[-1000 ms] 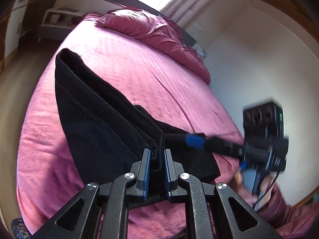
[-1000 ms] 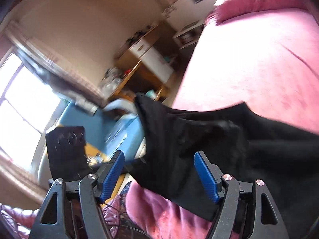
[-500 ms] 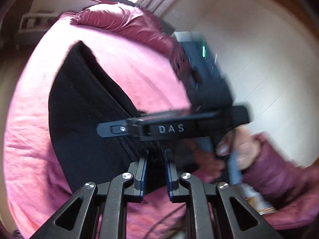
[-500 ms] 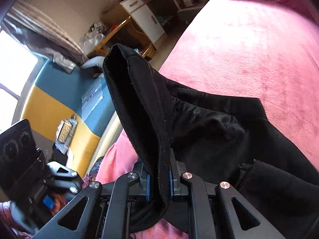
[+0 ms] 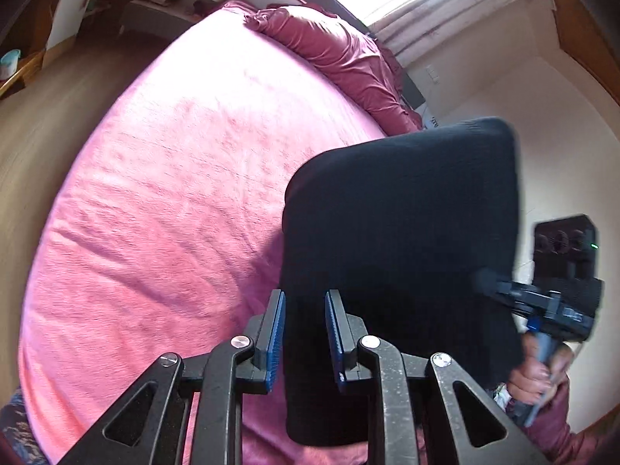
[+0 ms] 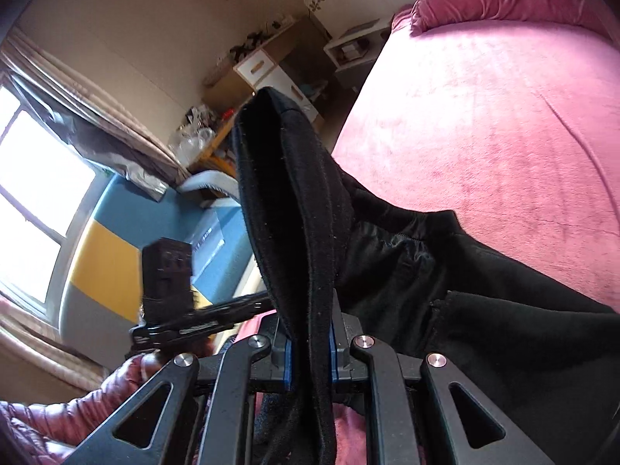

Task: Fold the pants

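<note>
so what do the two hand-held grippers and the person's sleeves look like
Each hand-held gripper, left and right, has a black plastic linkage frame with triangular cutouts, silver pivot bolts and ribbed blue pads. A boxy black camera unit with a small green light sits on the right one. The sleeves are shiny, quilted, maroon.

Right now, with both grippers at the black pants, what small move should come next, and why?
Probably let the left gripper finish opening and back off: its jaws have just been opening with the pants between them, while the right gripper is clamped on a raised fold over the pink bed.
</note>
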### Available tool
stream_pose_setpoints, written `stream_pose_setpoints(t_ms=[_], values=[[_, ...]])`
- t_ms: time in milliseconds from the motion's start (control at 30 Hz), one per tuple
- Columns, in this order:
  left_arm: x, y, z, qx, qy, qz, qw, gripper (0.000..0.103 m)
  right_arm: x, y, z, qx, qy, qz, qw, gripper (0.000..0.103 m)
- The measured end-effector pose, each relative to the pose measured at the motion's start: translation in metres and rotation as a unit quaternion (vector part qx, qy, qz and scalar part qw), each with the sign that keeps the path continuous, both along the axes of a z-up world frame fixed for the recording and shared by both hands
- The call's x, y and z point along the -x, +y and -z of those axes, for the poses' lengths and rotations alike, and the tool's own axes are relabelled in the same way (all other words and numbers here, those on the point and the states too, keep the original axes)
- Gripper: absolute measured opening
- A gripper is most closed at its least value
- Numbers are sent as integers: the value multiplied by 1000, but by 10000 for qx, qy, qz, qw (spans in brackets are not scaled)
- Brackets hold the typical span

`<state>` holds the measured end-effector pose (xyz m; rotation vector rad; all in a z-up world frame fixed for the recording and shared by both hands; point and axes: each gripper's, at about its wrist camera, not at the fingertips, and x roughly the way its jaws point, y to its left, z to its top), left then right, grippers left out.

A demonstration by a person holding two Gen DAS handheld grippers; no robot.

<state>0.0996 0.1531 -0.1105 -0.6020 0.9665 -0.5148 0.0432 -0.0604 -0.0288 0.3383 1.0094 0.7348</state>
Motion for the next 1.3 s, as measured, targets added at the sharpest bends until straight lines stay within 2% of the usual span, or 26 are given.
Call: stream_pose_setpoints(t_ms=[167, 333, 433, 567, 700, 867, 967, 1100, 1300], values=[[-4, -21, -6, 111, -137, 175, 9997, 21, 16, -43, -14, -150, -109, 390, 9991, 13], [-9, -58, -12, 47, -220, 687, 9974, 21, 29, -90, -18, -146, -125, 875, 9960, 13], [-8, -86, -9, -72, -223, 1072, 9940, 21, 39, -119, -11, -72, -92, 1156, 9932, 13], [-1, -122, 1, -347, -103, 1581, 9868, 21, 46, -164, 20, 86, 124, 1653, 9861, 13], [8, -154, 17, -609, 39, 1971, 9785, 21, 50, -212, 69, 91, 630, 2212, 9731, 13], [14, -174, 26, -603, 149, 2203, 9735, 21, 55, -243, 116, 70, 954, 2548, 9622, 13], [17, -181, 33, -723, 197, 2251, 9715, 21, 60, -251, 135, -252, 1077, 2707, 9563, 13], [17, -183, 30, -797, 203, 2231, 9713, 21, 71, -262, 136, -487, 1059, 2757, 9542, 16], [16, -169, 23, -624, 135, 2088, 9759, 21, 102, -270, 96, -58, 783, 2878, 9545, 22]])
